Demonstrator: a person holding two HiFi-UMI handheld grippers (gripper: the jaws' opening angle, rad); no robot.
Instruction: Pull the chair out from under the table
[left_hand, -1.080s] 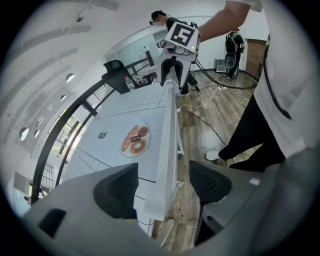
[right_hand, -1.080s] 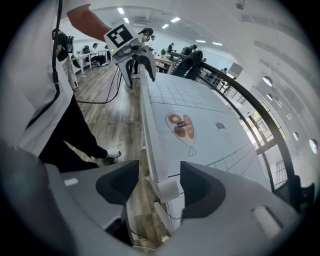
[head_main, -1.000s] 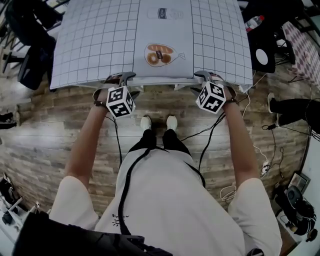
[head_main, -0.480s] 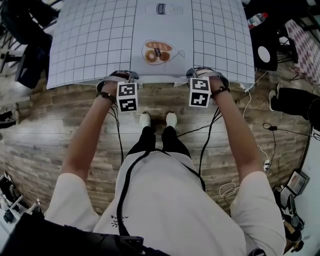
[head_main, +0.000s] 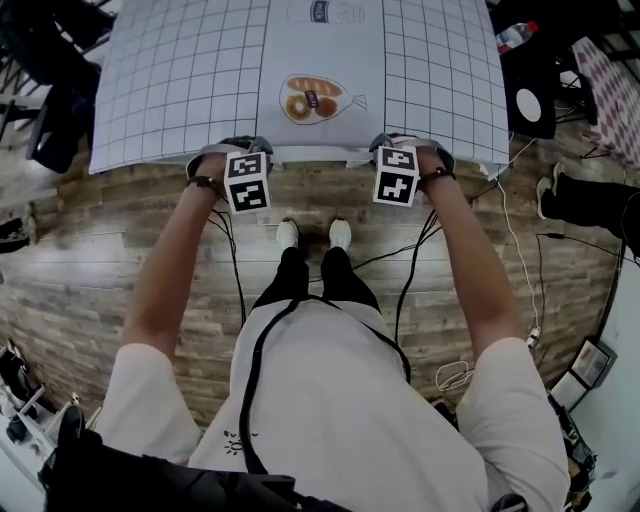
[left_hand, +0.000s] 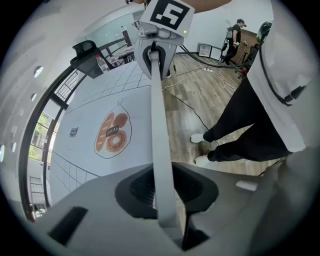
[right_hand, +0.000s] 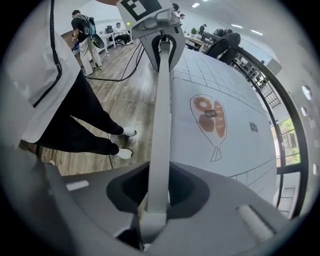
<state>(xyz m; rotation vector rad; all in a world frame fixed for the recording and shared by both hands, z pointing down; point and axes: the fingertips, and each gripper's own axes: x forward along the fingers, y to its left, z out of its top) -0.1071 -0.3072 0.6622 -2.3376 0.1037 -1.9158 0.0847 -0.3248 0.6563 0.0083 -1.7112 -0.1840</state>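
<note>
The chair is pushed under the table (head_main: 180, 90); only its pale top rail (head_main: 320, 156) shows along the table's near edge. My left gripper (head_main: 232, 152) and right gripper (head_main: 410, 148) point steeply down onto that rail, one near each end. In the left gripper view the rail (left_hand: 159, 125) runs out from between the jaws of my left gripper (left_hand: 165, 200) to the right gripper (left_hand: 157, 37). The right gripper view shows the same rail (right_hand: 161, 125) in my right gripper (right_hand: 156, 195). Both pairs of jaws have just been closing and now clamp the rail.
A bread drawing (head_main: 315, 100) lies on the gridded tablecloth. Black office chairs (head_main: 60, 110) stand at the left, and a black stand (head_main: 528, 105) at the right. Cables (head_main: 510, 250) trail over the wooden floor. My feet (head_main: 312, 235) are just behind the chair. Another person's legs (head_main: 590, 205) are at the right.
Both grippers have sunk onto the rail at the table's edge and rolled so the marker cubes face up. Their jaws have closed round the rail.
</note>
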